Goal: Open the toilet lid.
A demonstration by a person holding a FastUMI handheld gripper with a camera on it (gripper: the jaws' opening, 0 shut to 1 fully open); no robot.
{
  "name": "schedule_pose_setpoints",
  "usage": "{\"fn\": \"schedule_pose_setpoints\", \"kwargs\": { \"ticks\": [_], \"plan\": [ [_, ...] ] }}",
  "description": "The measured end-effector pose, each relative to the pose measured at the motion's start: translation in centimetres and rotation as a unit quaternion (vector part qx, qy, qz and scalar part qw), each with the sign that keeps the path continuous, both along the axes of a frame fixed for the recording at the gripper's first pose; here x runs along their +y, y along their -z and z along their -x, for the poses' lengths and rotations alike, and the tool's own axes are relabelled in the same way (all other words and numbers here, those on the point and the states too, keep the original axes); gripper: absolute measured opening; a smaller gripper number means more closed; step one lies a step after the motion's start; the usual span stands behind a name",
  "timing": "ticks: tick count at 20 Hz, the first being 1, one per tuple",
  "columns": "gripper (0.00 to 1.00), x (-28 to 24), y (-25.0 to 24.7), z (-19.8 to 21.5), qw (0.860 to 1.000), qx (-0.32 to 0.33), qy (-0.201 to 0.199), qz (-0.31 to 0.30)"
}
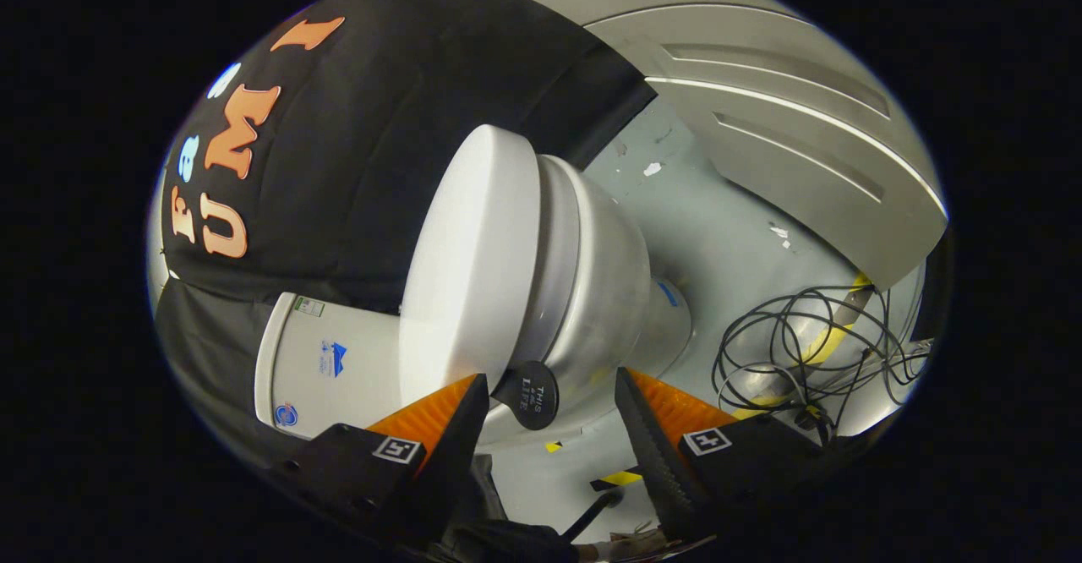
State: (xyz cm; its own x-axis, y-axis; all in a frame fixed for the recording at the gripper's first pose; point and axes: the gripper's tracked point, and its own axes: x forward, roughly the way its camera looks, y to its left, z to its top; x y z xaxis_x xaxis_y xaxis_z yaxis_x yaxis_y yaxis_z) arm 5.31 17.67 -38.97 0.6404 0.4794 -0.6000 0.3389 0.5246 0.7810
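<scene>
Booth floor (727, 233), pale, cable tangle (811, 352) | toilet lid (469, 267) down on bowl (600, 292), just ahead of fingers | gripper (549, 394) spread wide, empty | lid likely rigid, light, slick, hinged; take front rim near round tab (531, 394).

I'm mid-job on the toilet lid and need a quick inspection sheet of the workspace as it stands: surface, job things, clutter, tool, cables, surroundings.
Surface: pale floor, scuffed, with yellow-black tape strips.
Job's things: toilet lid lying closed against the bowl, just ahead of the fingers; tank behind it; a round black tab at the lid's front edge, between the fingertips.
Clutter: small white scraps on the floor.
Tool: tool open, fingers either side of the tab, gripping nothing.
Cables: loose black coil on the floor beyond the bowl.
Surroundings: black cloth wall; grey panelled door.
</scene>
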Motion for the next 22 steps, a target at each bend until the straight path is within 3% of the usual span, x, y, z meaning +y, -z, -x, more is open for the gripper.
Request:
{"fn": "schedule_pose_setpoints", "kwargs": {
  "ticks": [4,8,10,12,15,19,22],
  "plan": [
    [0.87,0.5,0.1,-0.2,1.0,0.004,-0.002,-0.013],
    [0.69,0.6,0.1,-0.5,1.0,0.005,0.001,-0.026],
    [0.64,0.7,0.1,-0.7,1.0,0.004,0.002,-0.031],
    [0.37,0.7,-0.2,-1.1,0.999,-0.004,0.004,-0.035],
    [0.3,0.7,-0.3,-1.1,0.999,-0.003,0.003,-0.044],
    [0.28,0.9,-0.4,-1.3,0.998,-0.006,0.006,-0.064],
    [0.15,0.2,-1.5,-1.2,0.994,-0.013,0.021,-0.103]
  ]
}}
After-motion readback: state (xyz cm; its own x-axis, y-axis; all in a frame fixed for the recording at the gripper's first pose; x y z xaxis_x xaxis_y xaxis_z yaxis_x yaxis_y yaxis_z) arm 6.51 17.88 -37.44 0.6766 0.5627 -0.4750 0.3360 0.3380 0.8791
